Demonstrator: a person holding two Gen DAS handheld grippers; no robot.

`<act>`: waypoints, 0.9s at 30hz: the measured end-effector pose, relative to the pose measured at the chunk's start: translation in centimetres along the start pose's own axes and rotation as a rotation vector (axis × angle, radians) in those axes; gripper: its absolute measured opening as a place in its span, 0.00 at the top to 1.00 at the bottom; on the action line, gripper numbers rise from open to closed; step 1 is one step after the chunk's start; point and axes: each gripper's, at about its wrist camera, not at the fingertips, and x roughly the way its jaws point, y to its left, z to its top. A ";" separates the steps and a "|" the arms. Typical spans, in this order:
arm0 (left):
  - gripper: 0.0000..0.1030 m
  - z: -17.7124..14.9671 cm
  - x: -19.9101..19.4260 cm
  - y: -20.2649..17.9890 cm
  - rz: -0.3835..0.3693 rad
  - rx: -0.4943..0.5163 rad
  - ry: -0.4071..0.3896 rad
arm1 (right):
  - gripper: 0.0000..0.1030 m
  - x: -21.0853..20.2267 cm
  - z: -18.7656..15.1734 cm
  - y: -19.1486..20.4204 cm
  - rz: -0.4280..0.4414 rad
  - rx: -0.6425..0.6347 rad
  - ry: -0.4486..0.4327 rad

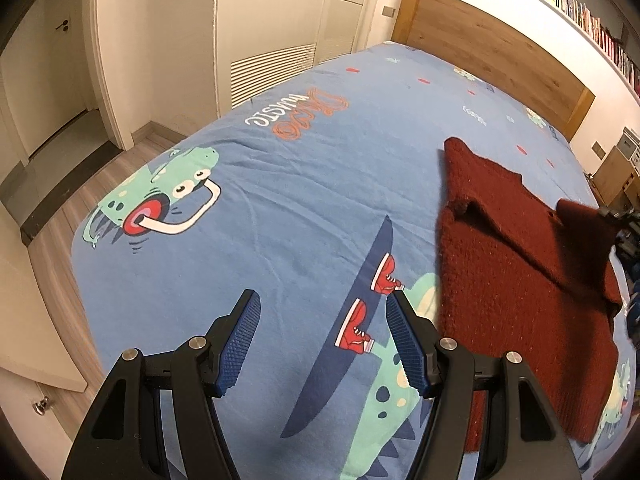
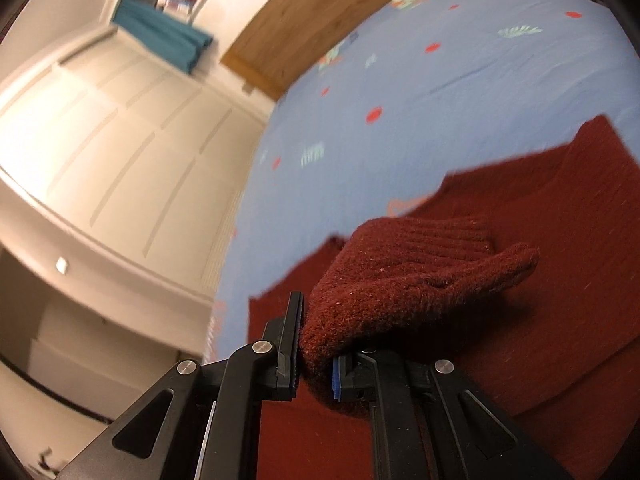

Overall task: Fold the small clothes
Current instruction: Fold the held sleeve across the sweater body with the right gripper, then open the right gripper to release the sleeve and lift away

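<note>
A small dark red knitted sweater (image 1: 516, 280) lies spread on the blue printed bedsheet (image 1: 280, 200), to the right of my left gripper (image 1: 320, 340). That gripper hangs open above the sheet with nothing between its blue pads. In the right wrist view my right gripper (image 2: 316, 356) is shut on the ribbed cuff of the sweater's sleeve (image 2: 404, 280). The sleeve is lifted and drapes over the sweater's body (image 2: 560, 260). The right gripper's dark frame (image 1: 624, 224) shows at the right edge of the left wrist view.
A wooden headboard (image 1: 492, 52) stands at the far end of the bed under a long bookshelf (image 1: 580, 12). White wardrobe doors (image 1: 280, 28) and wood floor (image 1: 80, 200) lie beyond the bed's left side. A bedside cabinet (image 1: 616, 176) stands at the far right.
</note>
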 end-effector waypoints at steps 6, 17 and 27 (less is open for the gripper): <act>0.42 0.1 0.3 0.1 0.001 0.004 0.003 | 0.87 3.8 -3.4 1.0 -0.088 -0.093 0.083; 0.42 0.2 0.7 -0.3 0.005 0.019 0.009 | 0.78 8.4 -8.3 2.9 -0.252 -0.296 0.188; 0.42 0.2 0.6 -0.7 -0.002 0.027 0.006 | 0.68 9.3 -11.7 6.0 -0.285 -0.469 0.227</act>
